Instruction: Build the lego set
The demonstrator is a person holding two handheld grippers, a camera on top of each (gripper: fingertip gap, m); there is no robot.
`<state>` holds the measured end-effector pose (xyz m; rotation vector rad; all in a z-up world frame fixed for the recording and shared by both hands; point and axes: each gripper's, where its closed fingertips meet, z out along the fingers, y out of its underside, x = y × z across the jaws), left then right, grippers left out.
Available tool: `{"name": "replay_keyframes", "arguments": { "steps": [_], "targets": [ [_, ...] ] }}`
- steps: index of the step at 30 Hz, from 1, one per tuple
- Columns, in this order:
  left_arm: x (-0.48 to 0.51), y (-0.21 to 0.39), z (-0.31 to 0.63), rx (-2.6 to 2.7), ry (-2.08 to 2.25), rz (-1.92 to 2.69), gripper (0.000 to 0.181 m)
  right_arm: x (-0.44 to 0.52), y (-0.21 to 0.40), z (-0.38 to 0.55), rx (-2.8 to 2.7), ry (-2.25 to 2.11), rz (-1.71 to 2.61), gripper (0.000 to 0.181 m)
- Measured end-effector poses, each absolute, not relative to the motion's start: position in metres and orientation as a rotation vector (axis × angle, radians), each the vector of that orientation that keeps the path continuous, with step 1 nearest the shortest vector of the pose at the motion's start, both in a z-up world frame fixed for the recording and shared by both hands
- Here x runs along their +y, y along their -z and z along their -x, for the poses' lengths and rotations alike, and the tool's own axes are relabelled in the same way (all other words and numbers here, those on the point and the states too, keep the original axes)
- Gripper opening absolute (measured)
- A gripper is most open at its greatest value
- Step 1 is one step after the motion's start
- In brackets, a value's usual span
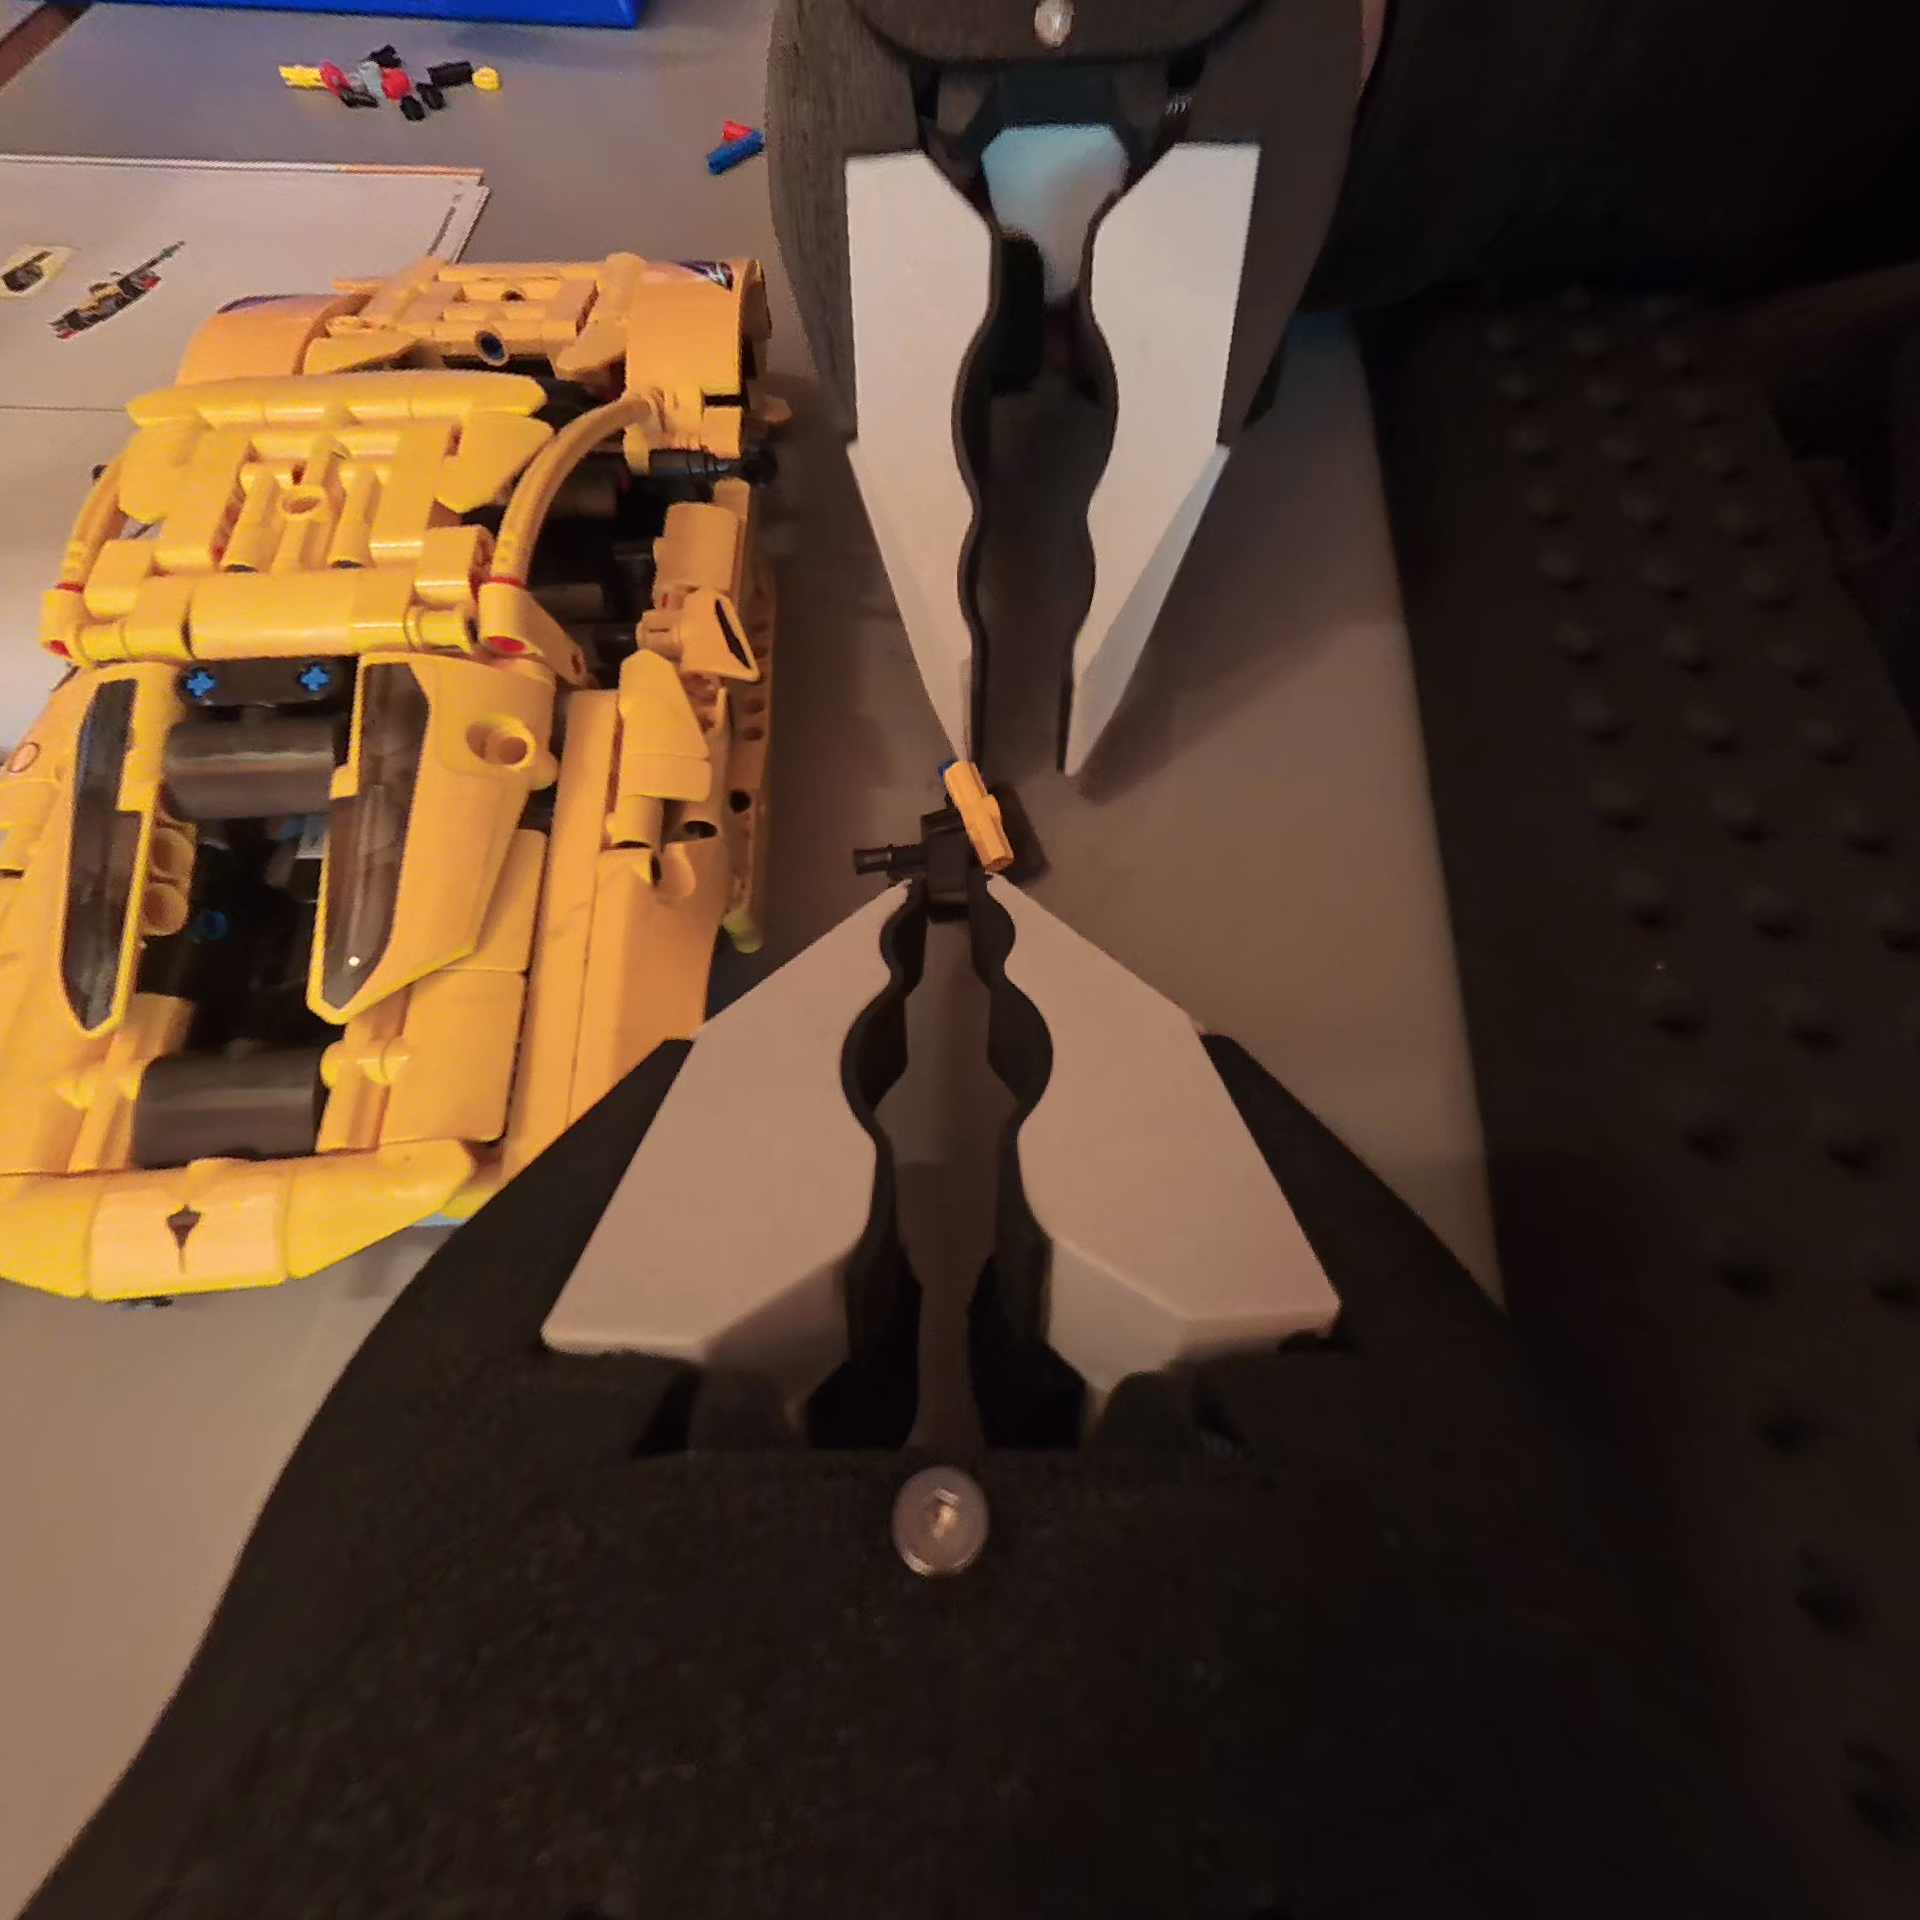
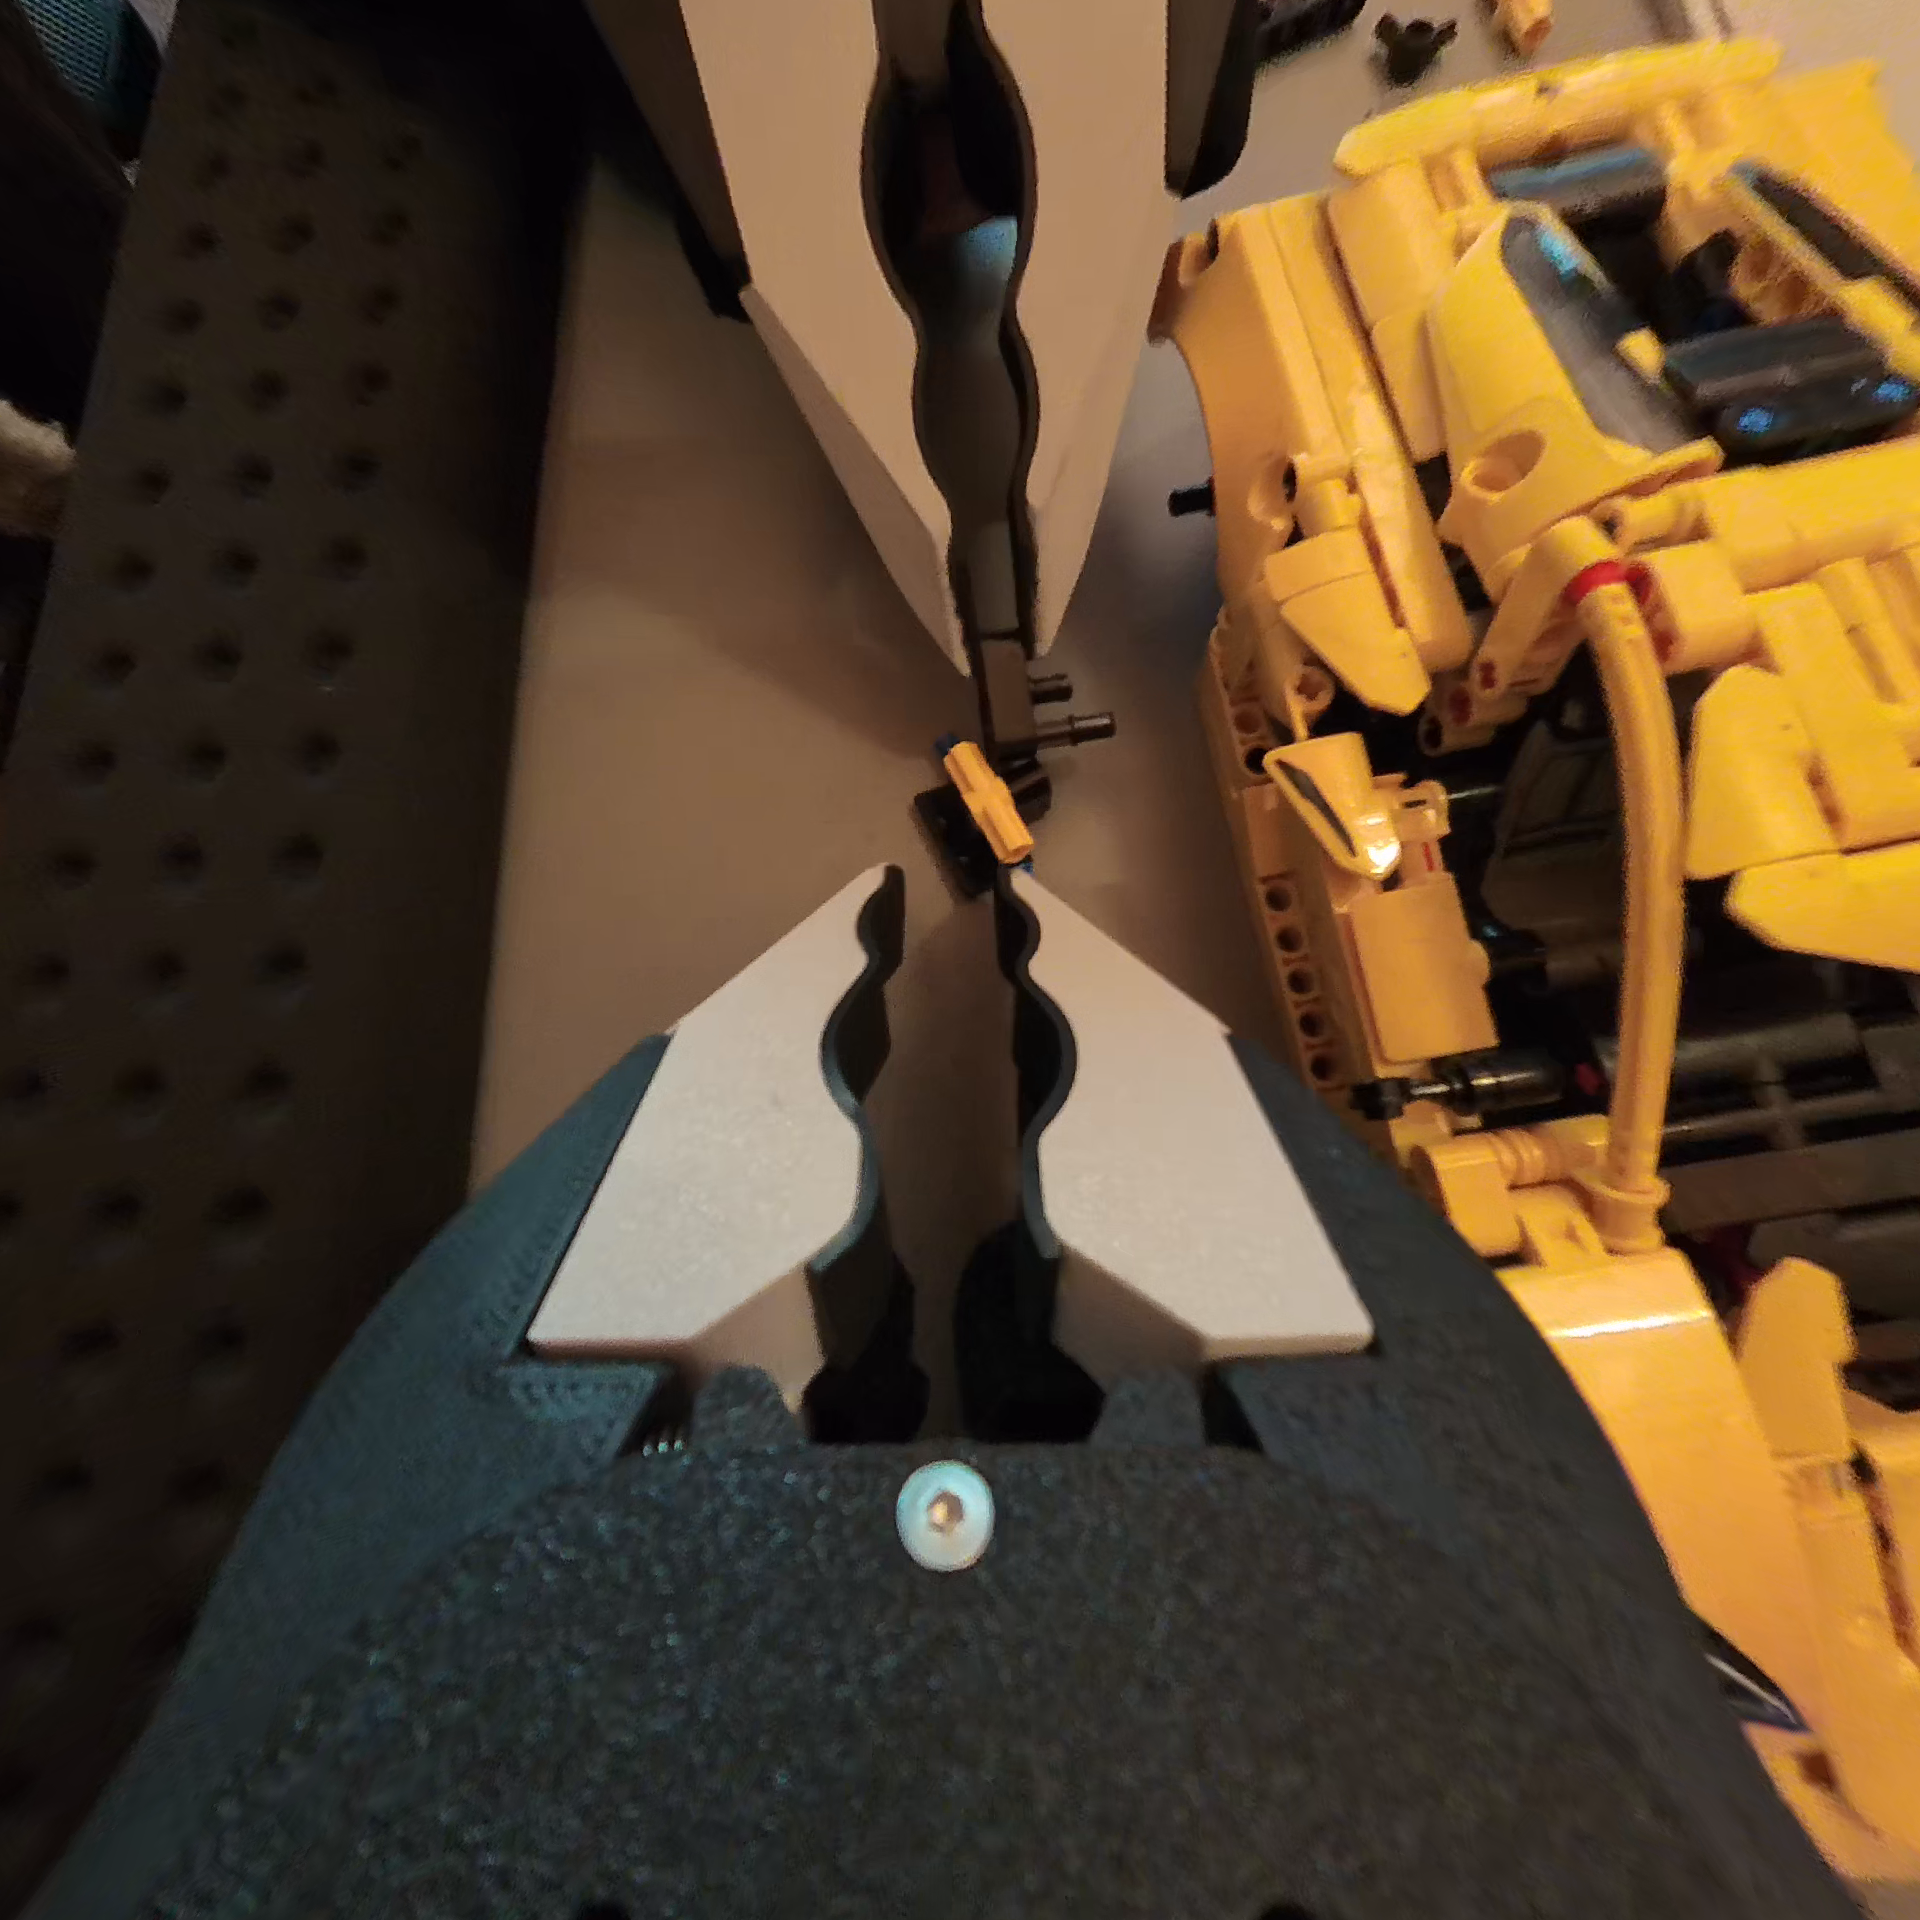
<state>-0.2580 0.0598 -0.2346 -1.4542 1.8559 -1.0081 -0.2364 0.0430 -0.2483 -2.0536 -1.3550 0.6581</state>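
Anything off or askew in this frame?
Small yellow connector piece sits tilted across the black pinned piece held by the left gripper, not aligned. Right gripper is open beside it. Nothing spilled or broken.

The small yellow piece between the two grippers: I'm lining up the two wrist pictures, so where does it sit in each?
Left wrist view: the small yellow piece is just right of centre, beyond the left gripper, on the black part it pinches.
Right wrist view: it is at centre, just past the right gripper.
Shared landmark: the yellow car, left in the left view, right in the right.
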Motion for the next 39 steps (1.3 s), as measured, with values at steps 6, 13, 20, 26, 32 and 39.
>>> {"name": "replay_keyframes", "arguments": {
  "steps": [6, 13, 20, 26, 32, 39],
  "targets": [
    [0.063, 0.235, 0.259, 1.843, 1.004, 1.468, 0.007, 0.056, 0.24, 0.235, -1.33, -0.578, 1.947, 0.016],
    [0.063, 0.228, 0.259, 1.829, 1.015, 1.449, 0.007, 0.057, 0.245, 0.241, -1.349, -0.6, 1.909, 0.006],
    [0.077, 0.175, 0.263, 1.6, 1.176, 1.34, 0.007, 0.068, 0.213, 0.224, -0.843, -1.138, 2.115, 0.005],
    [0.091, 0.158, 0.267, 1.492, 1.188, 1.309, 0.007, 0.072, 0.19, 0.218, -0.685, -1.292, 2.047, 0.005],
    [0.088, 0.166, 0.265, 1.519, 1.195, 1.328, 0.007, 0.07, 0.181, 0.223, -0.726, -1.302, 1.979, 0.005],
    [0.086, 0.168, 0.264, 1.527, 1.203, 1.333, 0.007, 0.072, 0.178, 0.223, -0.718, -1.291, 1.956, 0.005]
  ]
}}
